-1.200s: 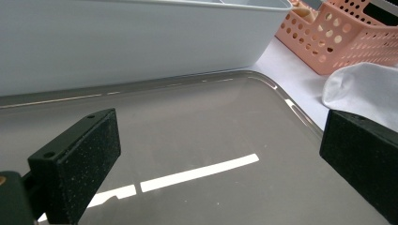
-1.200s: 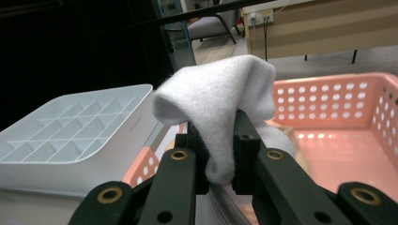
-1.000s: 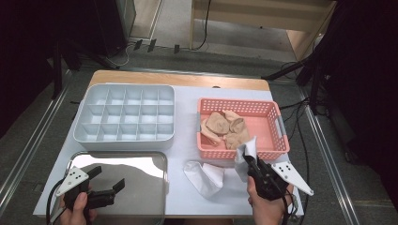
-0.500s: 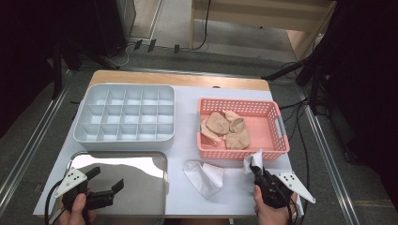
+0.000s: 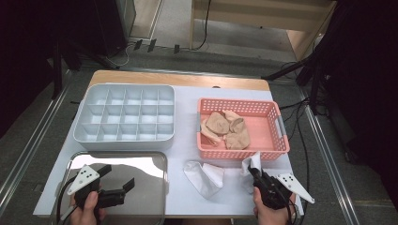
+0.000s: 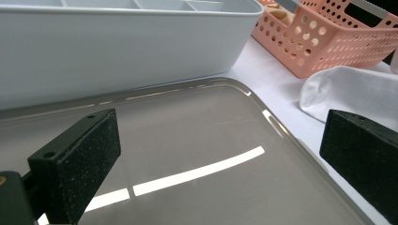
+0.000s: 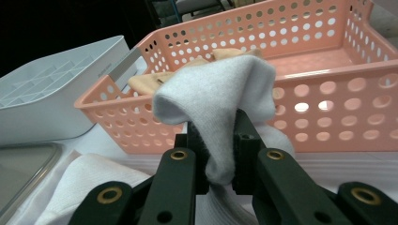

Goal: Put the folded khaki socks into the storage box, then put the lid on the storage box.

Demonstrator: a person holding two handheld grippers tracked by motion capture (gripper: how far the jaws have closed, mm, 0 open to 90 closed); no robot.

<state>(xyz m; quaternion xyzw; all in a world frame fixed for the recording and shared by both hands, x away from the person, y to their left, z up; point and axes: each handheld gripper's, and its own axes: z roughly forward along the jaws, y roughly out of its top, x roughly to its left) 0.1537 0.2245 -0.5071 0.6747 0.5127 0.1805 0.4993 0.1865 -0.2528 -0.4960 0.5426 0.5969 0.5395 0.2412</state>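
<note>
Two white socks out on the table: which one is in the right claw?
The white sock nearer the pink basket, the clamped sock, is pinched in the right claw. The other white sock lies flat beside the metal tray, untouched.

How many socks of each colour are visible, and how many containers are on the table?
White socks: 2, one lying on the table, one held in the right gripper
Beige socks in the pink basket: seemingly 3, bunched together so the count is uncertain
Containers: 3, the basket, grey divided box, metal tray
Total: 8
</note>
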